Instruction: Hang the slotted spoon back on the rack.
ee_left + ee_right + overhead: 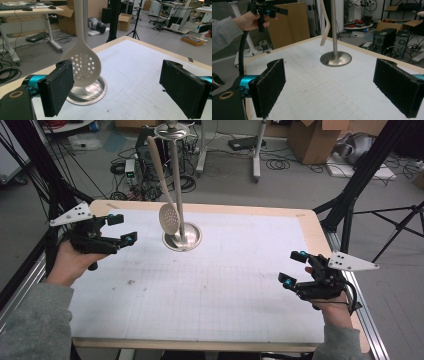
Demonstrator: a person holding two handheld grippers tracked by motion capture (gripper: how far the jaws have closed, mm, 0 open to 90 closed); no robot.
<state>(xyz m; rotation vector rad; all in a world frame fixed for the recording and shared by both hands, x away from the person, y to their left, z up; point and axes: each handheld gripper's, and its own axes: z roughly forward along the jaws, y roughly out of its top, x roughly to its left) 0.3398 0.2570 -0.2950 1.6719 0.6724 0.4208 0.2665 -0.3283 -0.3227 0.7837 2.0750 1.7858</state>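
Note:
A pale slotted spoon hangs by its long handle from the top of a steel stand at the back middle of the white gridded table. My left gripper stands open, left of the stand and apart from it. In the left gripper view the spoon's perforated bowl hangs just beyond the left pad, over the stand's round base, and nothing lies between the jaws. My right gripper is open and empty near the table's right edge, facing the stand and the spoon handle.
A wooden border frames the table. Black frame struts and a tripod stand off the right side. Cables, cardboard boxes and desk legs clutter the floor behind. In the right gripper view, the left hand holds its gripper high at the far left.

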